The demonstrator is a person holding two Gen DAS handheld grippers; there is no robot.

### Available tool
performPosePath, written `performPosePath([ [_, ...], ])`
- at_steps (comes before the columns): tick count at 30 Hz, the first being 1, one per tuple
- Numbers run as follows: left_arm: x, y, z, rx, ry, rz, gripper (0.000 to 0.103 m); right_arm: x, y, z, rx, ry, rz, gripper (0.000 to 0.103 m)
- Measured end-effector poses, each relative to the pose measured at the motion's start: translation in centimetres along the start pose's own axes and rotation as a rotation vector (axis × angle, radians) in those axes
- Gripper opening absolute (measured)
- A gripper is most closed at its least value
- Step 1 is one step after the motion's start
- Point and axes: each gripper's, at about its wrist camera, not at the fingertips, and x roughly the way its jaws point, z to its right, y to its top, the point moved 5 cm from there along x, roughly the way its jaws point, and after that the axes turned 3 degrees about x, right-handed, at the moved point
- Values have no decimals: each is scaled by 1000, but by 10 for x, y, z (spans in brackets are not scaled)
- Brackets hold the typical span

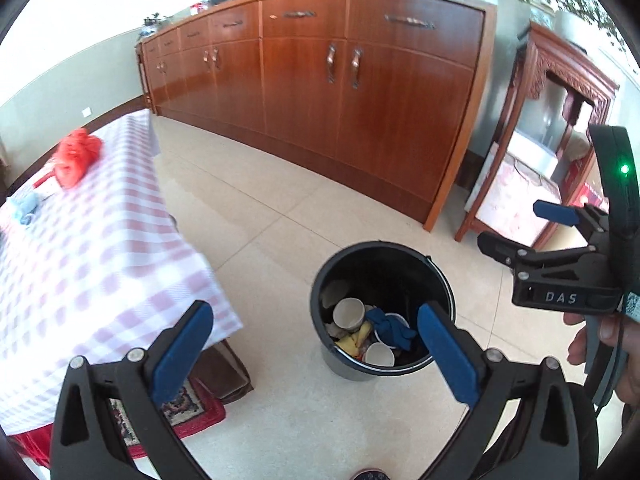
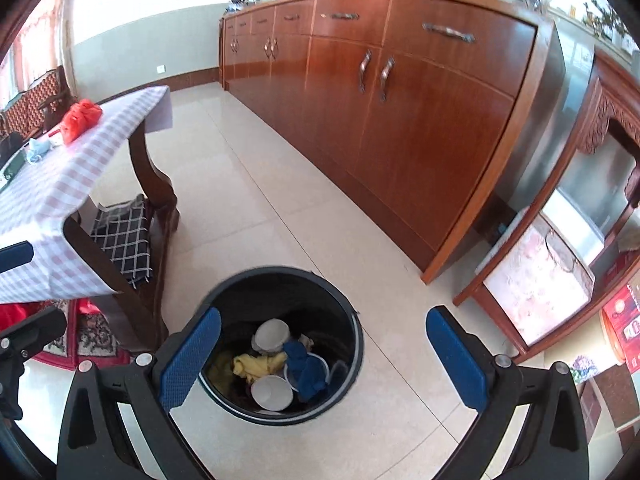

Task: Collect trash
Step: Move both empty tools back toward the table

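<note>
Two handheld grippers are hovering above a black trash bucket (image 2: 280, 344) standing on a pale tiled floor. The left gripper (image 1: 316, 344) is showing its blue pads spread wide apart with nothing between them. The right gripper (image 2: 324, 356) is likewise standing fully apart and holding nothing.

Inside the bucket, several pieces are already lying: two white paper cups (image 2: 272, 392), a crumpled blue cloth (image 2: 306, 368) and a yellow wrapper (image 2: 256, 364).

To the left, a table with a pink checked tablecloth (image 1: 100, 248) is still carrying a red plastic bag (image 1: 76, 156) and a small pale blue item (image 1: 26, 206), well apart from the bucket. Judging from this, part of the collecting is looking done, while those tabletop items, if they are trash, are remaining to be gathered.
</note>
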Motion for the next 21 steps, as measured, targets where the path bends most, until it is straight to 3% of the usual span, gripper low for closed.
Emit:
performPosePath([
  [8, -42, -1, -64, -125, 56, 74, 103, -22, 39, -67, -3, 104, 70, 103],
  [12, -60, -8, -107, -200, 98, 101, 103, -31, 61, -109, 8, 219, 97, 103],
  [17, -77, -23, -166, -288, 220, 119, 103, -31, 86, -161, 29, 342, 86, 103],
  [21, -88, -36, -213, -346, 298, 125, 102, -29, 100, -206, -28, 320, 70, 103],
])
